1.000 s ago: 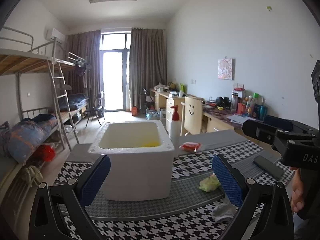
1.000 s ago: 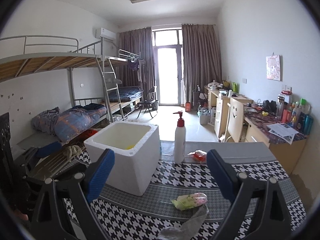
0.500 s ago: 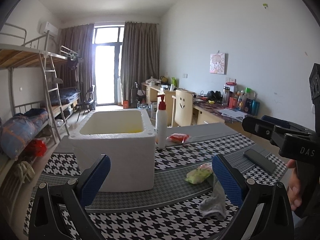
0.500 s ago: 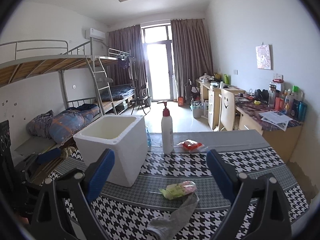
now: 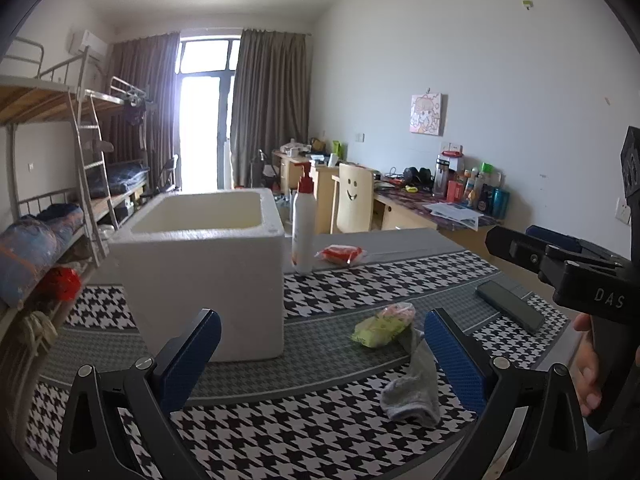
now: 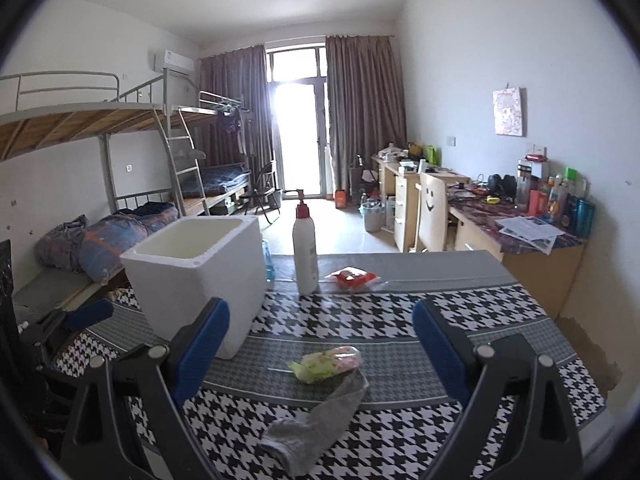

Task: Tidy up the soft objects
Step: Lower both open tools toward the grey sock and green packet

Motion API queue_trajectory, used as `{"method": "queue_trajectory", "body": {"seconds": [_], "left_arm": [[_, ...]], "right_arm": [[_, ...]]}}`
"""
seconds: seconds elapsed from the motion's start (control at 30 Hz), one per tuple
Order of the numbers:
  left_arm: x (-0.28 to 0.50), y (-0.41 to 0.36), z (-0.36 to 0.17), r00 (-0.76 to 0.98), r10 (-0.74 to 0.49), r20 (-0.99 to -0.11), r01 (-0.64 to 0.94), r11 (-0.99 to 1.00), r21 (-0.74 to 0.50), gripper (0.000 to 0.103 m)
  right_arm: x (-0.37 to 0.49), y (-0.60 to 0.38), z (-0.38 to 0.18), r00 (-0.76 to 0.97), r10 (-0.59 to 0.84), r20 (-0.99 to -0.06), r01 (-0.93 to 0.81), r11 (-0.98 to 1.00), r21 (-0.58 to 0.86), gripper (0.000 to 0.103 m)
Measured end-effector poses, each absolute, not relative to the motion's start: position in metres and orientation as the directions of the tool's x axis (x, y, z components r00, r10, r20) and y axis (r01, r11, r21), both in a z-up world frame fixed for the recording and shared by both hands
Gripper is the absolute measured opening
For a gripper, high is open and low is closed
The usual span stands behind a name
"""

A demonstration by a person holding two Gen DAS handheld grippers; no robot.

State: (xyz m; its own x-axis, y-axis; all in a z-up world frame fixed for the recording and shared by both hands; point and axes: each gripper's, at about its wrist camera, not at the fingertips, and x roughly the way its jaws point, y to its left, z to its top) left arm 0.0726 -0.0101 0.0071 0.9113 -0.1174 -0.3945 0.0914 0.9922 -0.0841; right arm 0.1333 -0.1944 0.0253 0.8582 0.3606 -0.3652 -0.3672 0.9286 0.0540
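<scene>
One grey sock (image 6: 316, 420), limp and creased, lies flat on the houndstooth tablecloth (image 6: 500, 312) with its cuff end toward the cameras. Its far end touches one yellow-green and pink soft bundle (image 6: 326, 364), crumpled into a low lump. One white foam box (image 6: 200, 272), open at the top, stands to the left of both; its inside is not visible from these angles. Behind the box stand one white pump bottle (image 6: 305, 256) with a red top and, just beside it, one red packet in clear wrap (image 6: 354, 276). One dark phone (image 5: 510, 312) lies flat, well apart to the right. Left gripper (image 5: 320, 356): jaws wide, nothing between the blue pads, held above the cloth before the box. Right gripper (image 6: 320, 348): jaws wide, empty, framing the sock and bundle; a hand (image 5: 588, 364) grasps its handle.
</scene>
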Motion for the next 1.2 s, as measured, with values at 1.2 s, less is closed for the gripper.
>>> {"method": "queue_trajectory", "body": {"seconds": [1.2], "left_arm": [[0.092,-0.072,-0.051,0.842,-0.142,-0.521,0.128,0.990,-0.063,0.102]], "right_arm": [[0.151,-0.229,-0.023,0.819,0.367,-0.441,-0.367,0.926,0.088,0.095]]}}
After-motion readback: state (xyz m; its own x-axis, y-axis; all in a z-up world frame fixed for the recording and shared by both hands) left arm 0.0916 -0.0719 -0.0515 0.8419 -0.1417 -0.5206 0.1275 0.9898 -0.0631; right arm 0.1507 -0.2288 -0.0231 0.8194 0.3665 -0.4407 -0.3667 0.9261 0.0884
